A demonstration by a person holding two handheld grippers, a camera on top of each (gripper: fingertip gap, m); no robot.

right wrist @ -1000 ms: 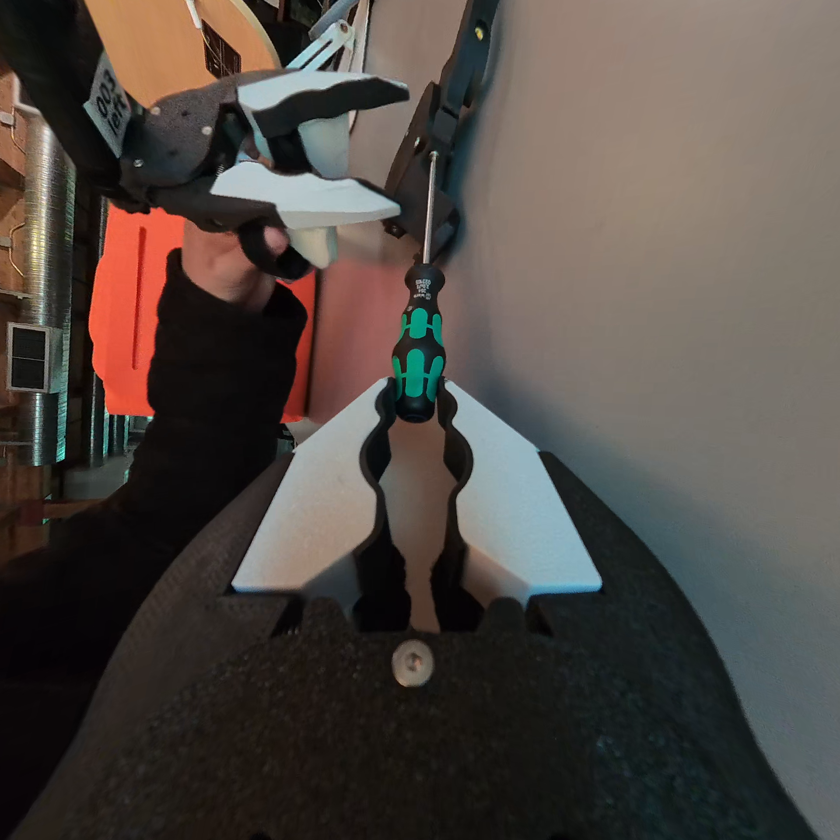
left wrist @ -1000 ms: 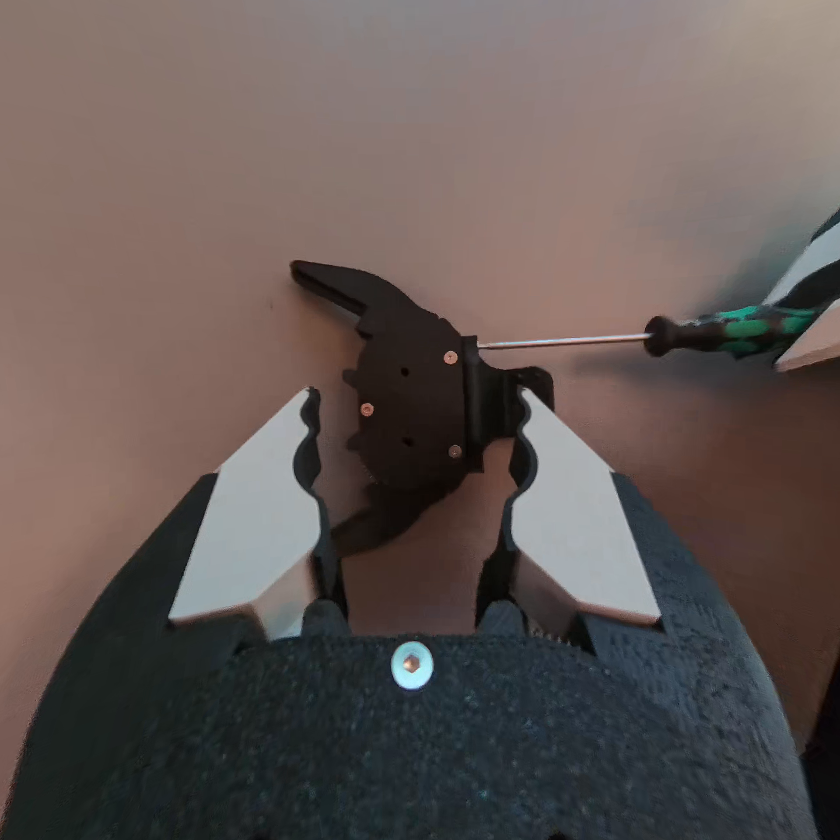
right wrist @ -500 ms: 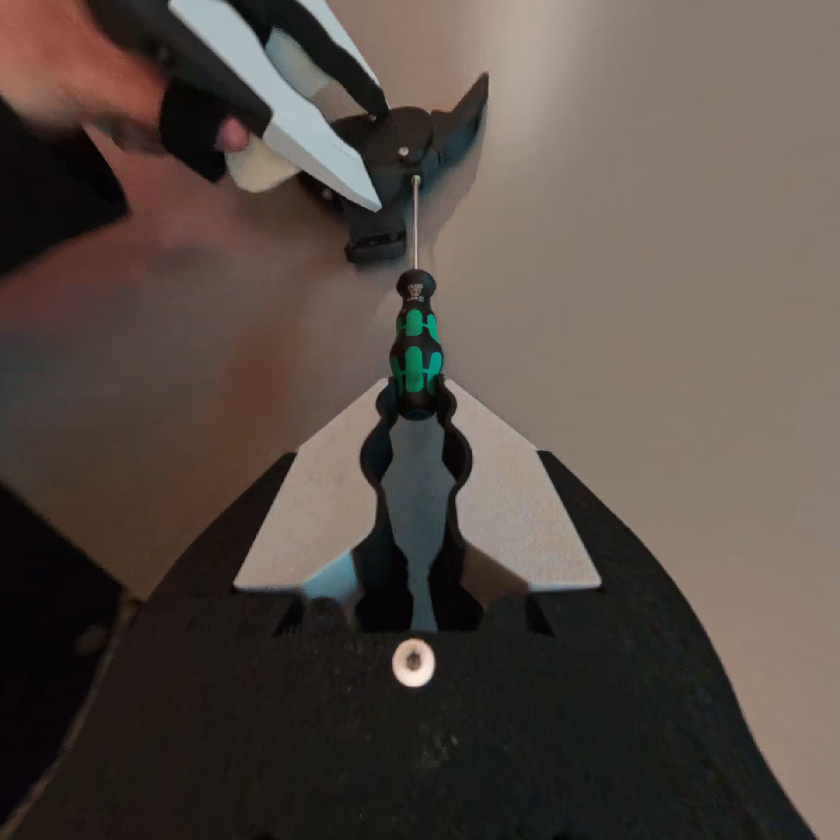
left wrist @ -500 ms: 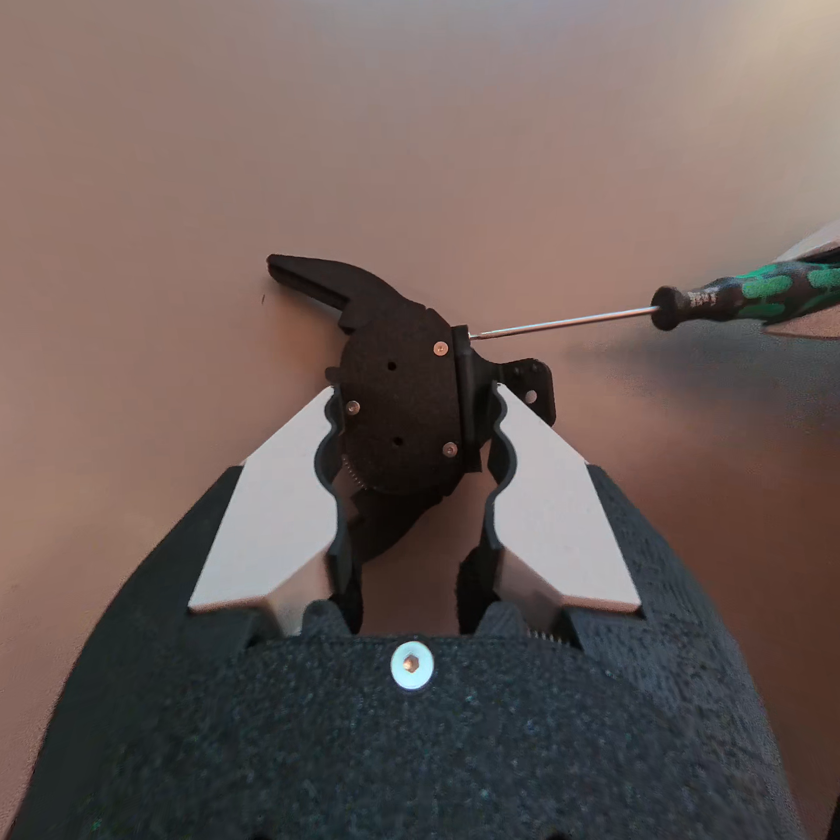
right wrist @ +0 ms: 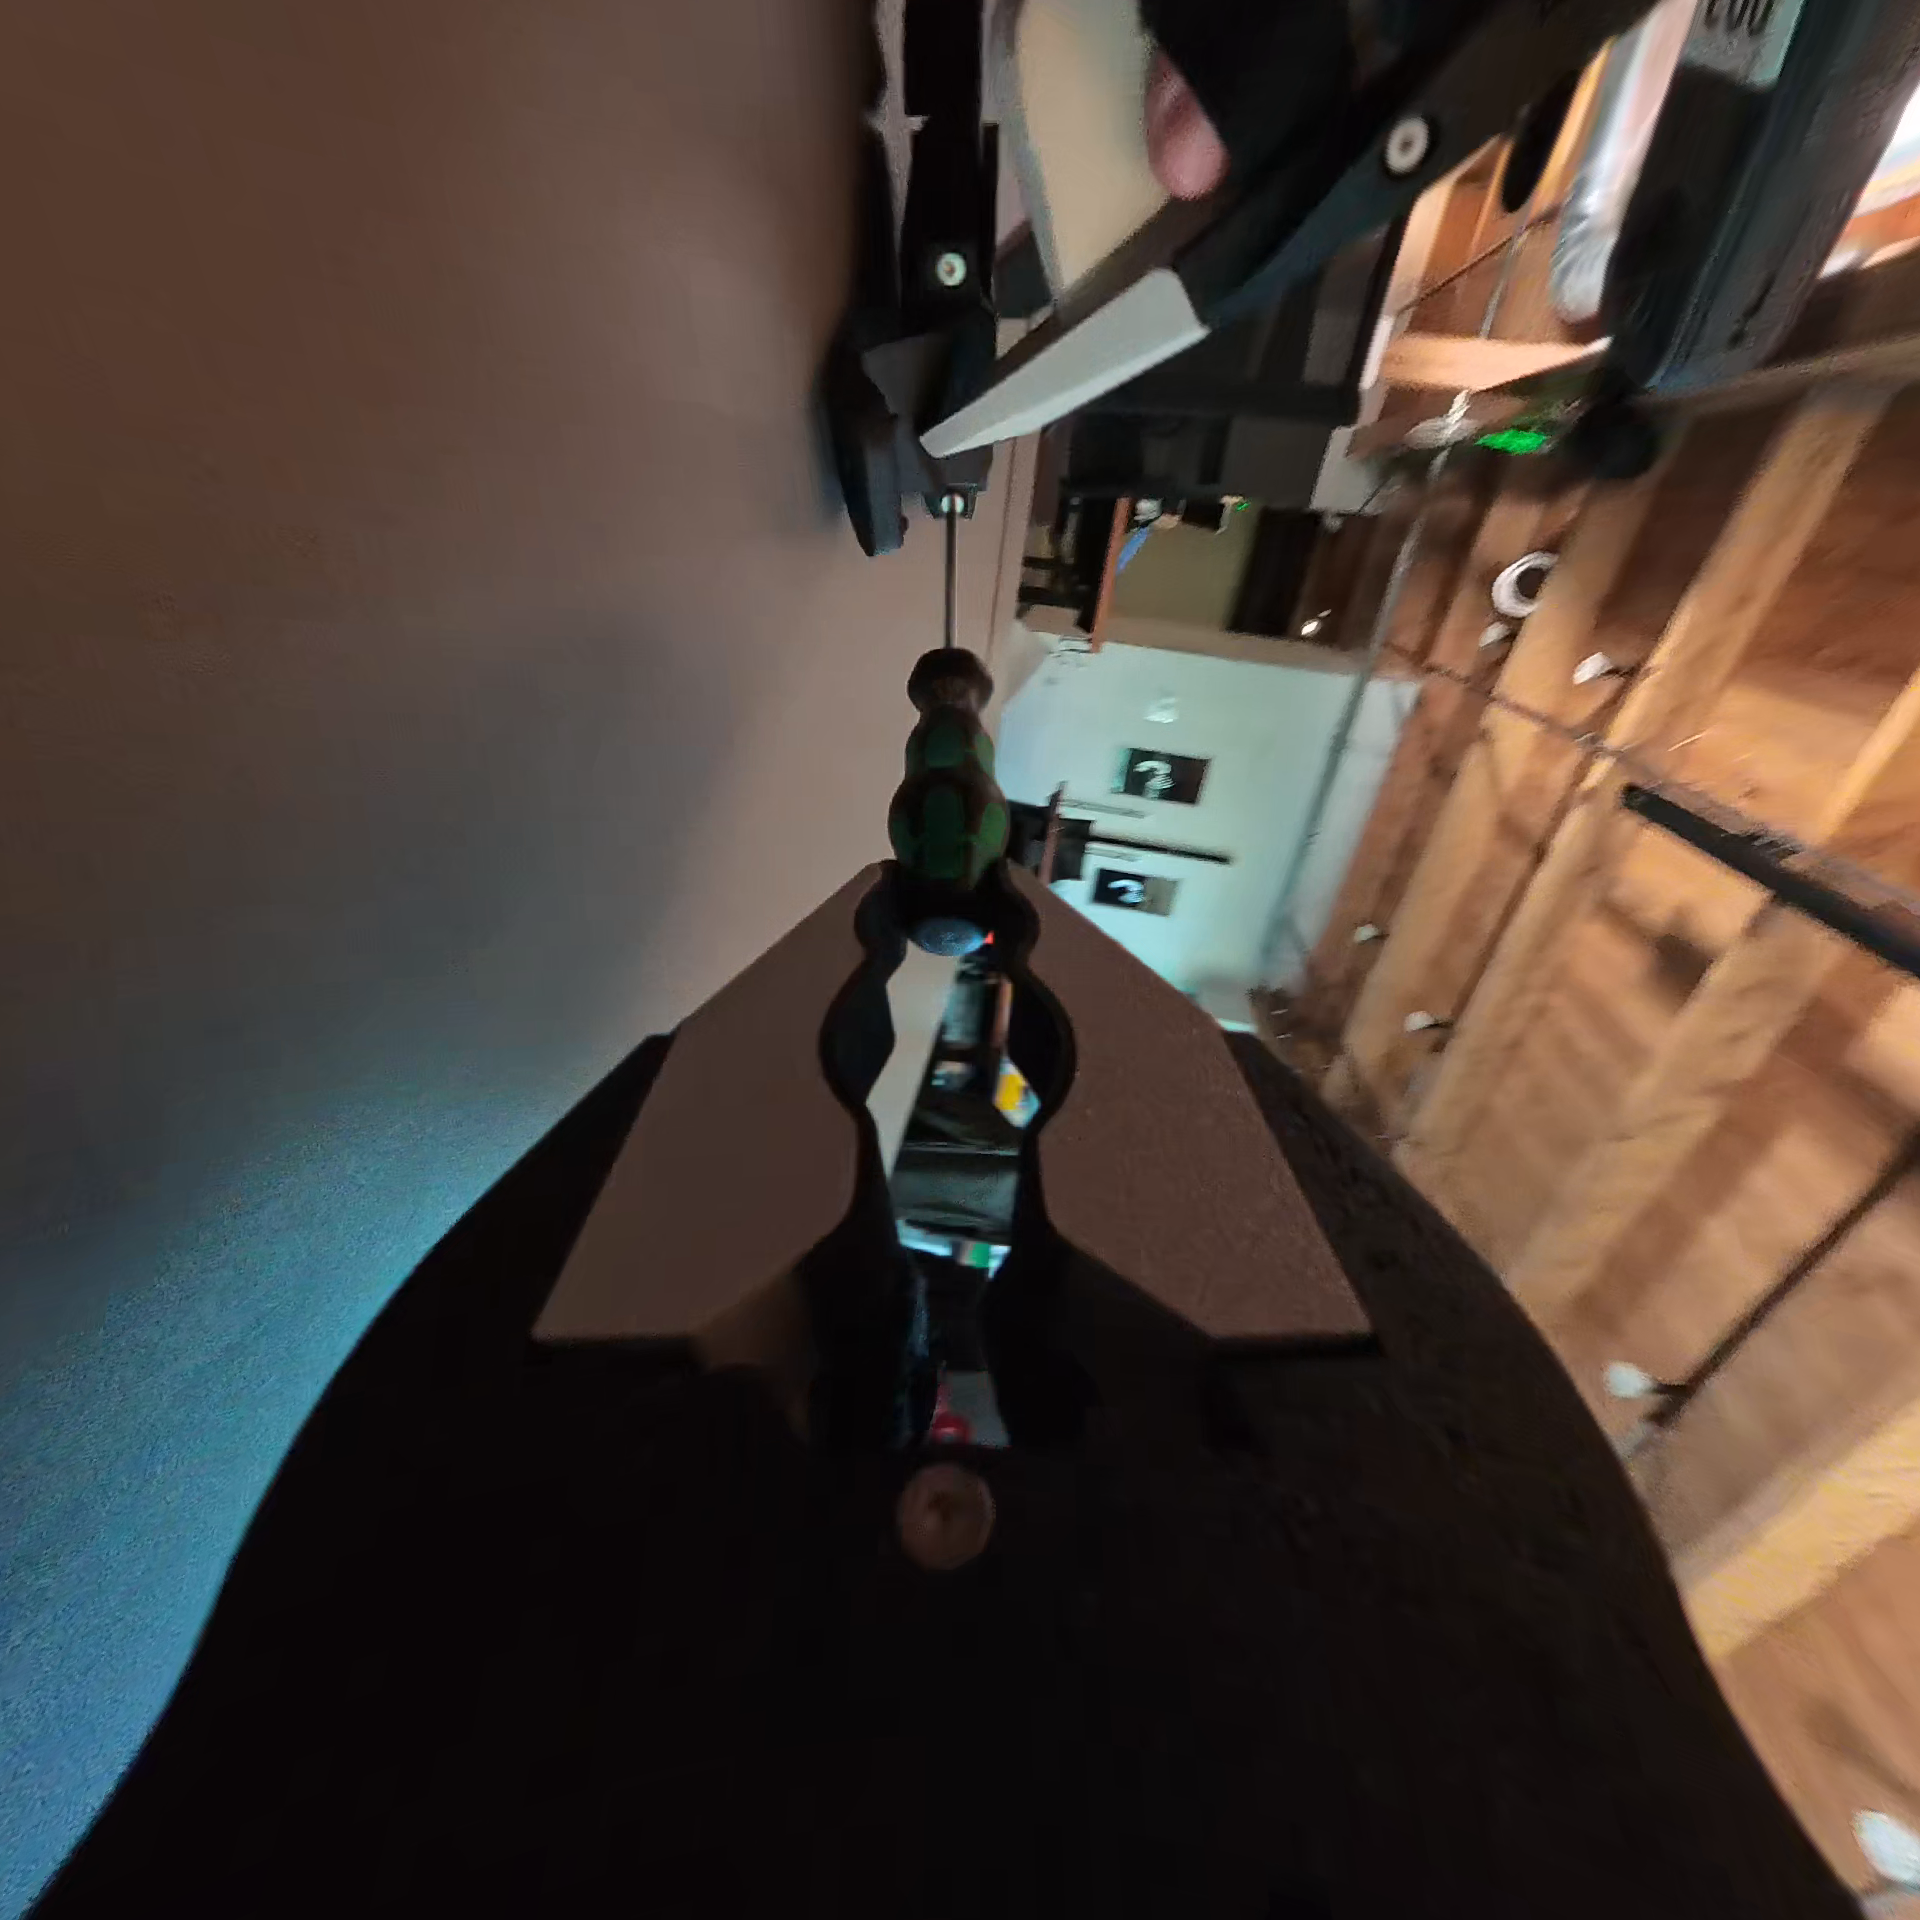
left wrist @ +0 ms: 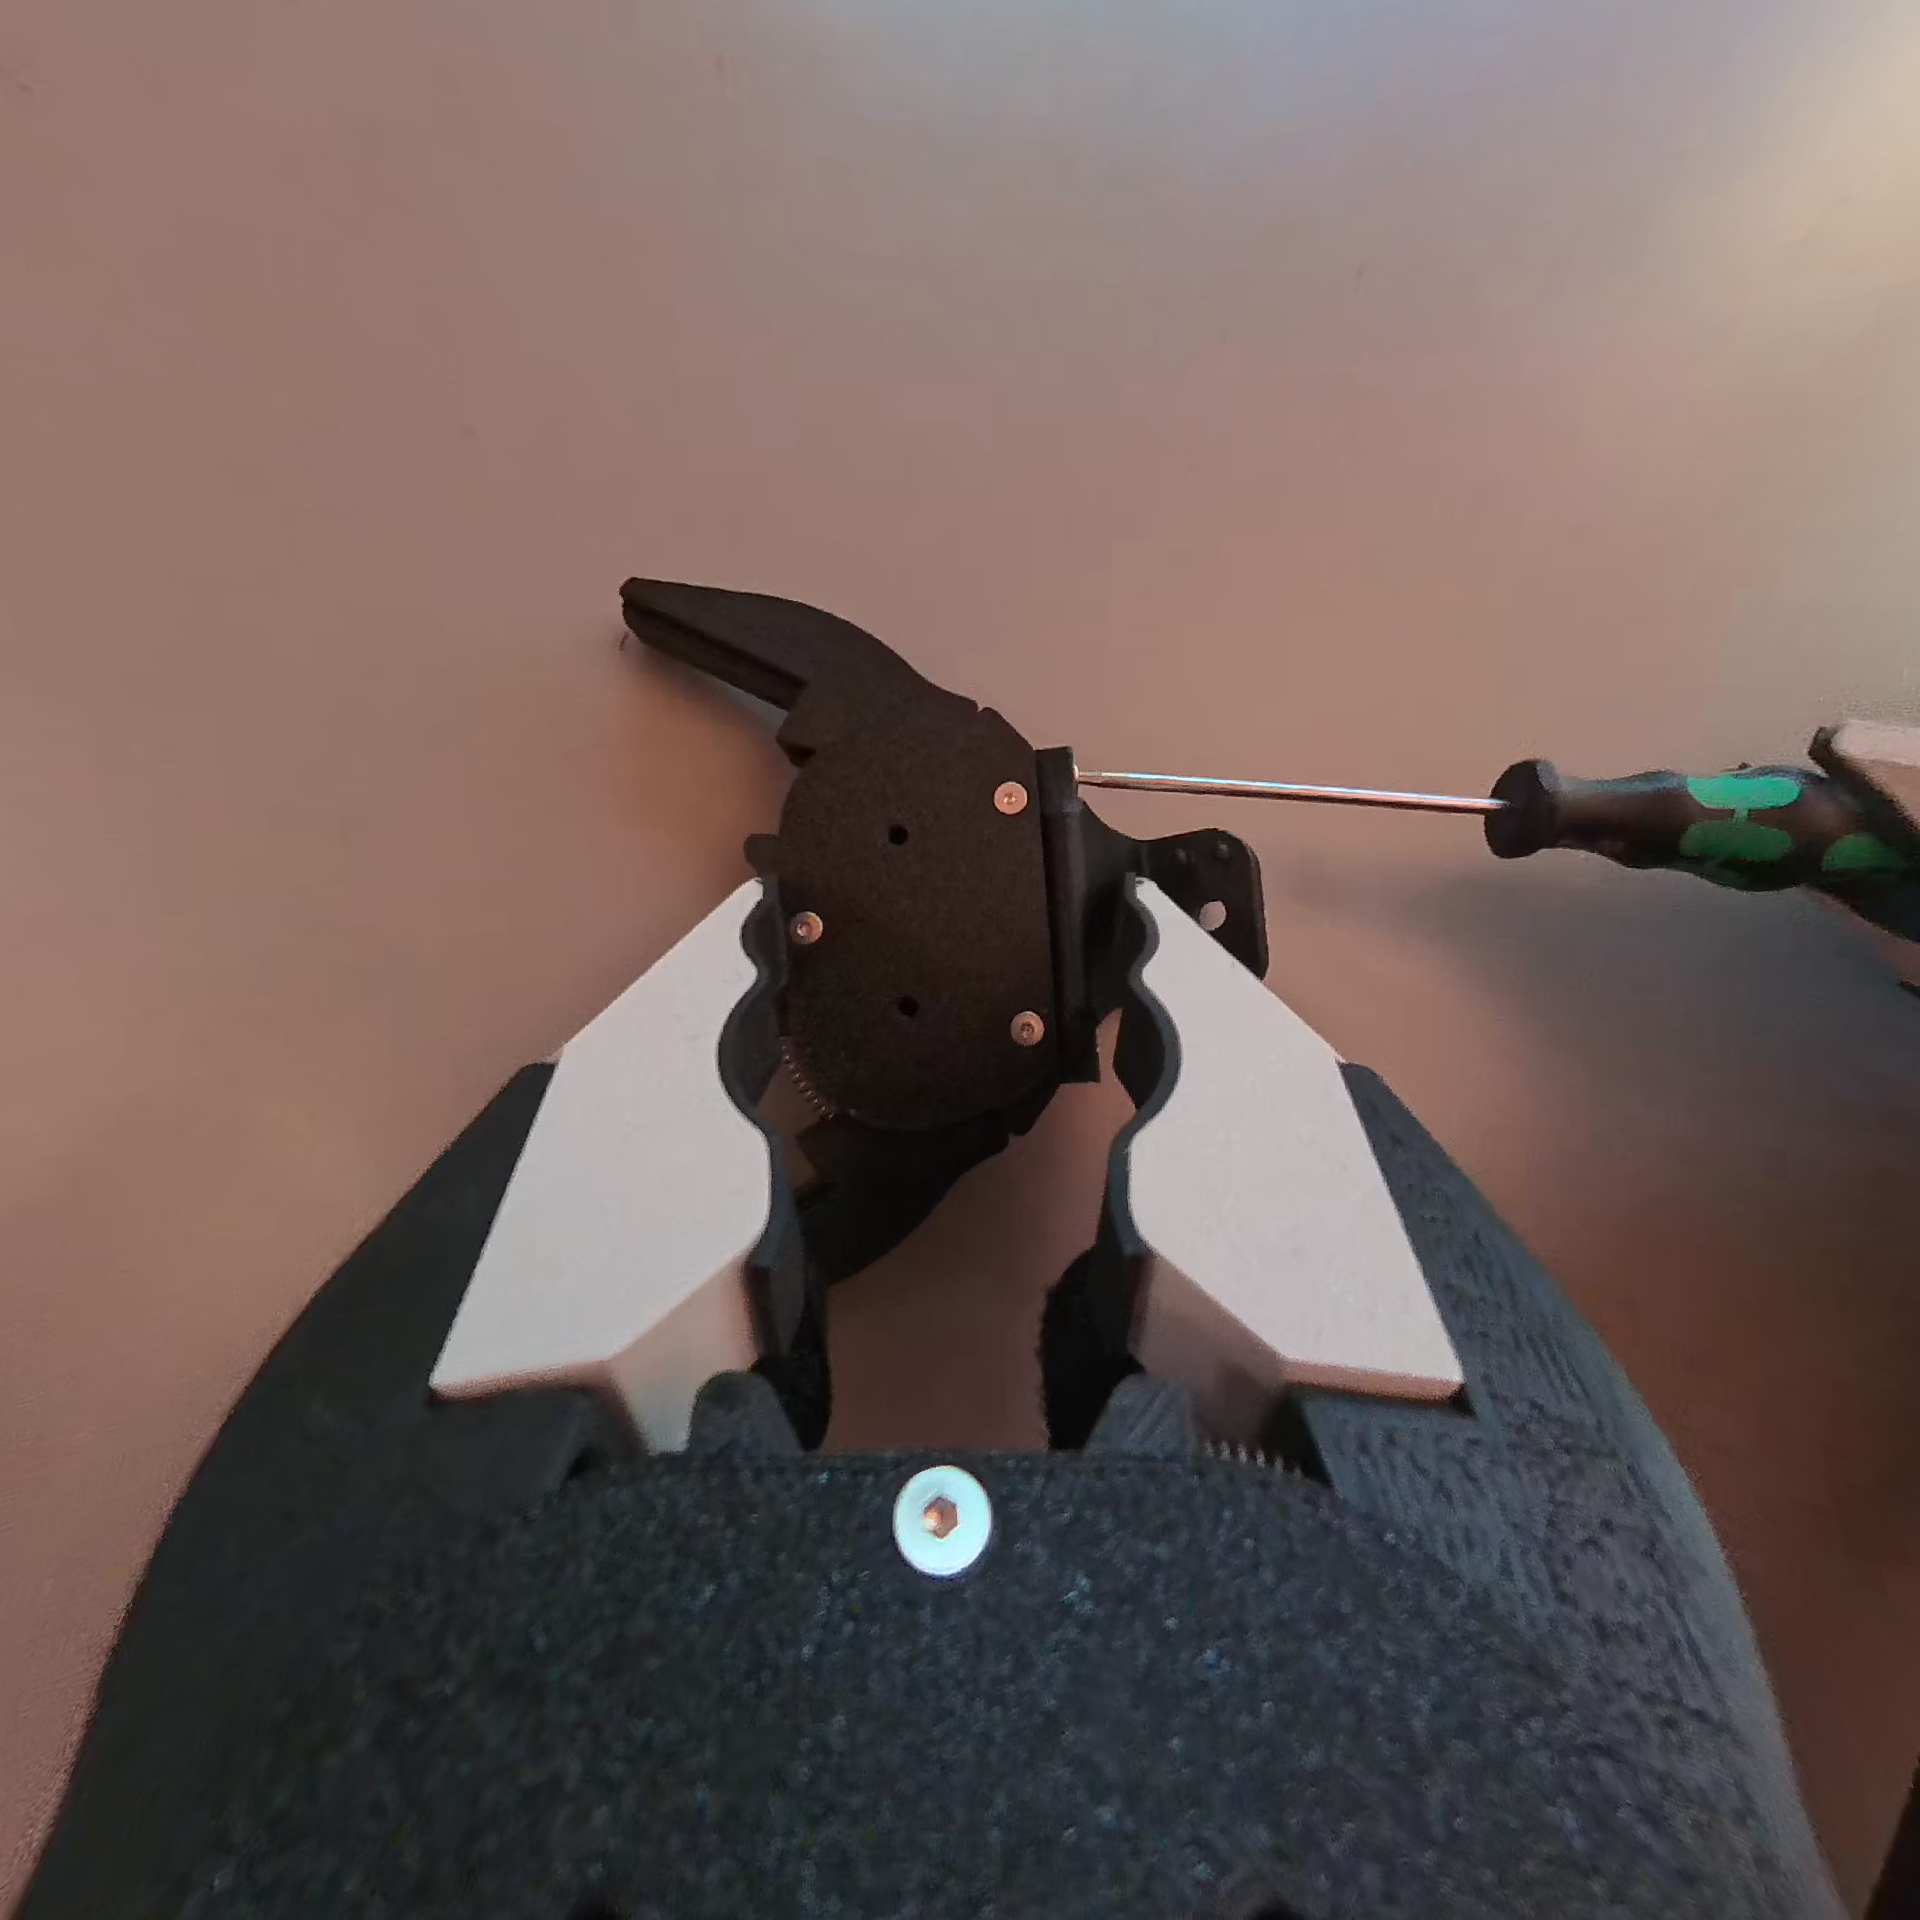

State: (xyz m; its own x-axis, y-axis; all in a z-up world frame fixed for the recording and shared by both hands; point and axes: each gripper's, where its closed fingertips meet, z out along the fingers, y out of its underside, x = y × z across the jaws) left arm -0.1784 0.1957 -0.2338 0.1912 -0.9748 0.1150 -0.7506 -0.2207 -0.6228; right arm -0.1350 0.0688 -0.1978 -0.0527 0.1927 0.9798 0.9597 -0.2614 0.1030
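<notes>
Between our left gripper's (left wrist: 940,914) two white fingers (left wrist: 634,1122) sits a black plastic assembly (left wrist: 914,935), resting on a plain tan surface (left wrist: 416,364); the jaws press against its rounded body on both sides, clamped on it. We see small copper-coloured screws (left wrist: 1010,797) on its flat face and a curved arm pointing up and left. At its right edge the thin metal shaft of a green-and-black screwdriver (left wrist: 1704,826) meets a small lug. Our right gripper (right wrist: 948,914) is closed on that screwdriver's handle (right wrist: 948,810), tip against the assembly (right wrist: 914,312). Wooden panelling (right wrist: 1662,831) lies beyond, blurred.
</notes>
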